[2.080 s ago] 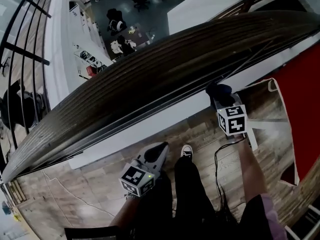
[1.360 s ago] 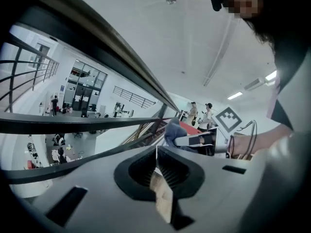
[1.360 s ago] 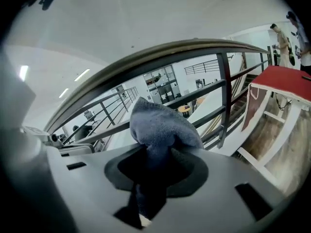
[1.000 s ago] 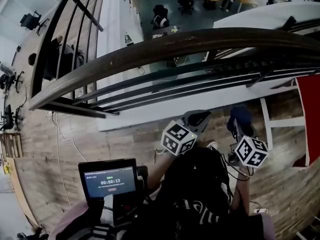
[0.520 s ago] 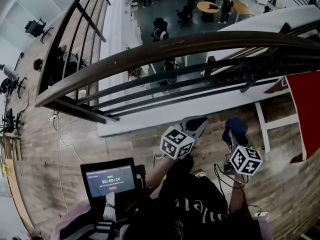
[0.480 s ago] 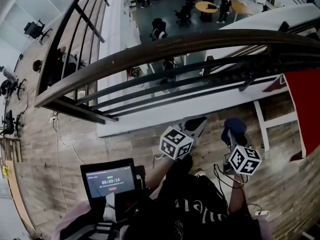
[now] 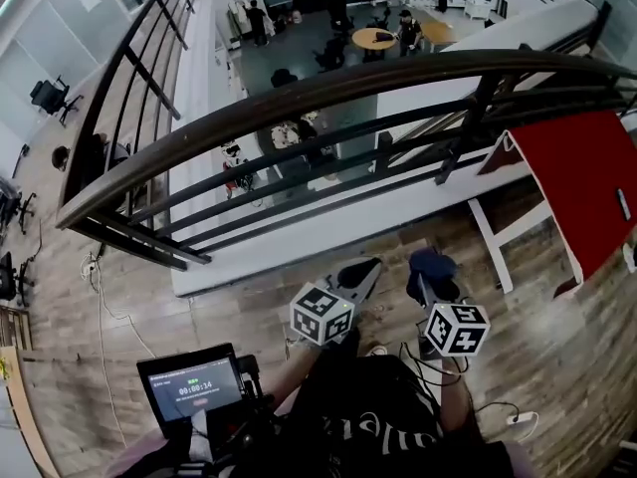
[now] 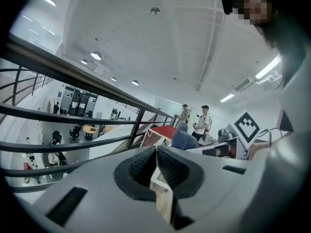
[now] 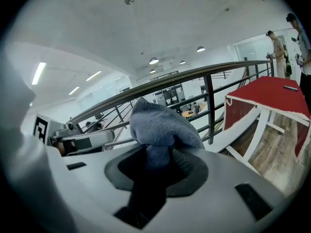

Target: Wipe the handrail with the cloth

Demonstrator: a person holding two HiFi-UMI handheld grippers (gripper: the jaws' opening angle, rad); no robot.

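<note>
Blue-grey fluffy cloth bulges ahead of right gripper, jaws clamped on it as a wiping pad, well below dark curved wooden handrail. Left gripper idle, jaws pressed together, empty.

Wooden plank floor up here, with a red table on white legs off to the right. Down low there's a small screen showing a timer. On the lower level you can see a round table with people around it, and an office chair sits at far left. Two people stand near the red table, under round ceiling lights.
</note>
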